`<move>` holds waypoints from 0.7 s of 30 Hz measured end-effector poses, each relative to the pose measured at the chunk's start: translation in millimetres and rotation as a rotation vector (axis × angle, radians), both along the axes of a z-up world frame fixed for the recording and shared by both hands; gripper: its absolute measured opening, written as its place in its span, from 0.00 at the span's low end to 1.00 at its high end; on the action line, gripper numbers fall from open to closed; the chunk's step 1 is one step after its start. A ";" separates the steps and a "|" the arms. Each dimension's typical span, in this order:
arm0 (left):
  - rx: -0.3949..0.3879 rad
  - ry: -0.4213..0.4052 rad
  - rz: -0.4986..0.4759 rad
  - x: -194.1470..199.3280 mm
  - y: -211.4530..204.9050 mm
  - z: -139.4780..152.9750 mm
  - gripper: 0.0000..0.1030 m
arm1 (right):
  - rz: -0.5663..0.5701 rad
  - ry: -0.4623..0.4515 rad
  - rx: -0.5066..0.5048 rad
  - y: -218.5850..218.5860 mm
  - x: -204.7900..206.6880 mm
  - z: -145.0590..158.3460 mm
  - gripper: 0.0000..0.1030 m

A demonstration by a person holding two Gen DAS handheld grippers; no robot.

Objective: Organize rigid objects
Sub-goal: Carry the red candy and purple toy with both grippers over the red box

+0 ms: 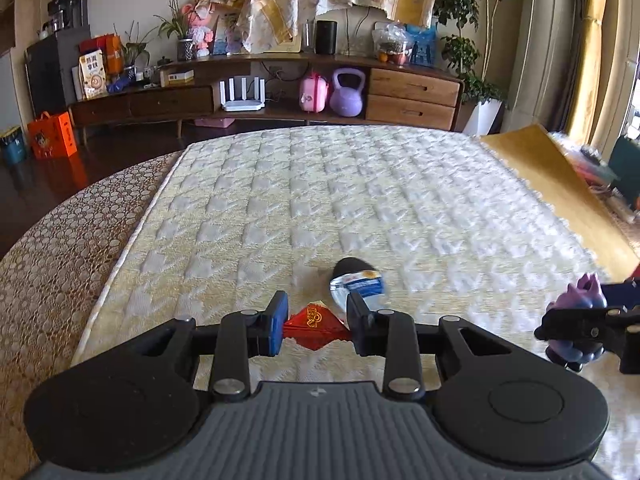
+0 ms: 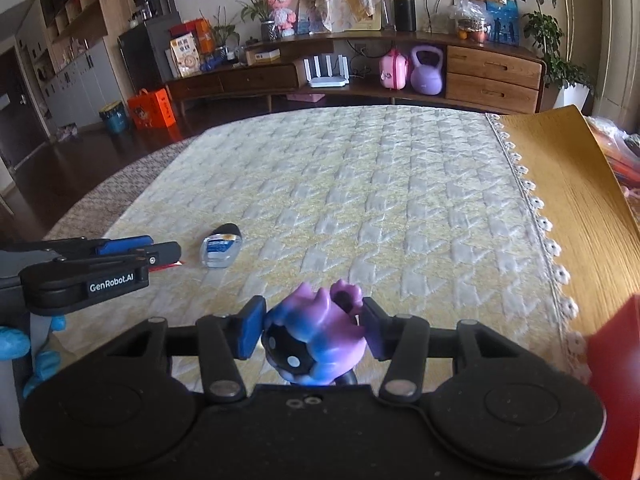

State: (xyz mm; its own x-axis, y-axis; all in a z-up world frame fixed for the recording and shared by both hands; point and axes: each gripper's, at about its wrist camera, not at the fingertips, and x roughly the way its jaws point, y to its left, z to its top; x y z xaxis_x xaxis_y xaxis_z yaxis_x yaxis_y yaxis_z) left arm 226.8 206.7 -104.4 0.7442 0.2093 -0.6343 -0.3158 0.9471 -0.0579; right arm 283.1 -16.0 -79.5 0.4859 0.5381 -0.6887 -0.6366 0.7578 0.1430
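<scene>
My left gripper (image 1: 318, 326) is shut on a stack of red envelopes (image 1: 316, 324), held just above the quilted mattress (image 1: 320, 200). A small clear bottle with a black cap and blue label (image 1: 356, 280) lies on the mattress just beyond the left fingers; it also shows in the right wrist view (image 2: 221, 249). My right gripper (image 2: 314, 330) is shut on a purple and blue toy figure (image 2: 316, 336), held over the near part of the mattress. That toy and right gripper show at the right edge of the left wrist view (image 1: 576, 320). The left gripper shows at the left of the right wrist view (image 2: 160, 256).
A yellow cloth with lace trim (image 2: 568, 208) covers the mattress's right side. A red box (image 2: 616, 392) sits at the near right. A wooden sideboard (image 1: 280, 92) with a purple kettlebell (image 1: 347, 94) stands beyond the mattress. A patterned rug (image 1: 60, 248) lies to the left.
</scene>
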 end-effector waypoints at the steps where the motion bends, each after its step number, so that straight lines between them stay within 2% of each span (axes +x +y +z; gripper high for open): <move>1: -0.003 -0.007 -0.006 -3.1 -3.2 4.0 0.31 | 0.001 0.001 0.003 -4.3 -3.1 3.0 0.49; 8: -0.011 -0.034 -0.065 -19.1 -32.9 27.5 0.31 | -0.001 0.005 0.015 -34.7 -23.7 19.7 0.49; 21: -0.033 -0.061 -0.191 -38.4 -105.4 61.4 0.31 | -0.080 -0.024 0.056 -100.7 -46.4 52.2 0.49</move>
